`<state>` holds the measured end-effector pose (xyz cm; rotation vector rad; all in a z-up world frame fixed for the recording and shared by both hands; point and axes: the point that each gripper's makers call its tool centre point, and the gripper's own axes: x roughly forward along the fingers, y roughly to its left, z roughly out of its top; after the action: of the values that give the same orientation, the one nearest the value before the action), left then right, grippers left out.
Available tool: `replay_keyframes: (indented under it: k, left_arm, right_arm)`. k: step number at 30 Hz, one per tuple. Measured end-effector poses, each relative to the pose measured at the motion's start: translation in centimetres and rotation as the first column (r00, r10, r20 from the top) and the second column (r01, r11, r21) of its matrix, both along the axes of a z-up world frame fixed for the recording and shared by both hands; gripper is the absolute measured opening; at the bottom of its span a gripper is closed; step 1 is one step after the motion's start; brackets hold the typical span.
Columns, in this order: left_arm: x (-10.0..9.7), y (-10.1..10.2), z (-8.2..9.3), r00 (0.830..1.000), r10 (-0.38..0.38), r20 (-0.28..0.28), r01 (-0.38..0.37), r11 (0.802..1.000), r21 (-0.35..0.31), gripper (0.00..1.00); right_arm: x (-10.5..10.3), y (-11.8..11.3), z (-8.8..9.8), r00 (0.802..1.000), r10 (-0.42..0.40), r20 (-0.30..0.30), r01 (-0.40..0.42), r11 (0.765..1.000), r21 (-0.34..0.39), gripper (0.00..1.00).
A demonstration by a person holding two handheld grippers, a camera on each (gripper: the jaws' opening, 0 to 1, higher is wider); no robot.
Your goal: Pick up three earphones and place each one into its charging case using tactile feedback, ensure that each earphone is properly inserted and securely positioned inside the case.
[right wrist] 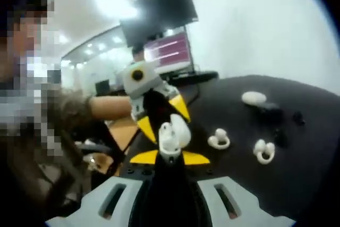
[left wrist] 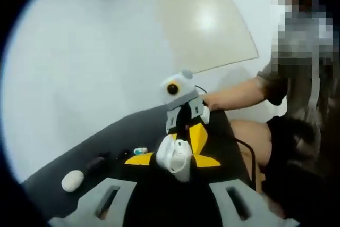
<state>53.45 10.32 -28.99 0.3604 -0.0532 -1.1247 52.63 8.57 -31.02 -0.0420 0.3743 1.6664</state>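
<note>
Left hand-held gripper [left wrist: 171,206] and right hand-held gripper [right wrist: 170,206] meet at frame centre, both with yellow-tipped jaws closed on 1 white open charging case [left wrist: 175,157]. In the right gripper view the case [right wrist: 172,134] sits upright between the 2 sets of jaws, lid up. 2 white earphones lie on the black table [right wrist: 297,174], right of centre: one [right wrist: 219,139] near the case, another [right wrist: 264,151] further right. A closed white case [right wrist: 253,98] is at upper right. In the left gripper view, a white case [left wrist: 72,180] sits at lower left, and a small white-teal item [left wrist: 140,151] lies just left of the jaws.
</note>
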Motion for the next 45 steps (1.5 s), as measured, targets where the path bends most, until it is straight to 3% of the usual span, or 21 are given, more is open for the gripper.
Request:
replay_keyframes:
  k: [6,7,10,14,19,23,26,30,35,37,38,39,40,42,45]
  left_arm:
    - [0.2,0.2,0.3,0.999,-0.002,0.039,0.002,1.000,0.000,0.20]
    - [0.2,0.3,0.5,0.999,-0.004,0.043,0.005,1.000,-0.009,0.14]
    - [-0.1,0.3,0.9,0.999,-0.025,0.025,0.026,0.999,-0.042,0.12]
    - [0.3,0.2,0.1,0.999,-0.020,-0.047,0.018,0.999,-0.037,0.24]
    - [0.8,0.7,0.4,0.999,0.008,-0.034,-0.010,0.998,-0.058,0.35]
    - [1.0,0.4,-1.4,1.000,0.027,0.008,-0.028,0.997,0.069,0.37]
    - [1.6,0.1,-1.1,0.993,0.054,0.105,-0.062,0.995,0.075,0.36]
    - [1.4,0.1,-1.0,0.991,0.046,0.128,-0.055,0.996,0.072,0.35]
    - [1.1,0.0,-1.1,0.992,0.033,0.118,-0.042,0.996,0.076,0.30]
    - [1.0,0.2,-1.2,0.995,0.034,0.089,-0.041,0.996,0.077,0.29]
    - [1.0,0.3,-1.2,0.996,0.032,0.078,-0.038,0.996,0.076,0.29]
    - [0.8,0.3,-1.2,0.998,0.028,0.062,-0.032,0.997,0.073,0.30]
    - [0.6,0.3,-1.1,0.999,0.021,0.034,-0.023,0.998,0.058,0.30]
    - [0.3,0.2,-0.9,1.000,-0.003,0.009,0.002,1.000,0.031,0.30]
    - [0.6,0.3,-0.4,1.000,0.005,0.018,-0.005,1.000,0.012,0.31]
  right_arm:
    - [0.3,0.1,-0.1,0.999,-0.010,-0.048,0.010,1.000,-0.010,0.17]
    - [0.4,0.1,-0.1,0.998,-0.012,-0.058,0.012,1.000,-0.012,0.17]
    - [0.6,0.2,0.0,0.997,-0.018,-0.072,0.017,1.000,-0.009,0.17]
    - [0.7,0.1,0.0,0.998,-0.017,-0.065,0.016,1.000,-0.006,0.17]
    - [0.7,0.1,0.0,0.994,-0.025,-0.108,0.023,1.000,-0.017,0.17]
    - [0.8,0.1,0.0,0.989,-0.029,-0.147,0.026,0.999,-0.023,0.17]
    - [0.9,0.2,0.0,0.975,-0.046,-0.216,0.039,0.999,-0.035,0.17]
    - [1.4,0.4,0.1,0.923,-0.087,-0.375,0.066,0.995,-0.069,0.17]
    - [0.9,0.4,0.2,0.925,-0.084,-0.370,0.060,0.995,-0.074,0.17]
    - [1.0,0.2,0.1,0.888,-0.138,-0.439,0.093,0.988,-0.123,0.17]
    - [0.8,0.0,0.0,0.854,-0.176,-0.489,0.113,0.981,-0.156,0.17]
    - [0.9,-0.5,-0.1,0.806,-0.227,-0.547,0.145,0.971,-0.189,0.17]
    - [0.9,-1.3,0.0,0.788,-0.247,-0.564,0.163,0.967,-0.196,0.17]
    - [0.8,-2.7,0.4,0.774,-0.274,-0.570,0.208,0.961,-0.180,0.17]
    - [0.3,-4.0,0.3,0.697,-0.302,-0.650,0.235,0.953,-0.190,0.17]
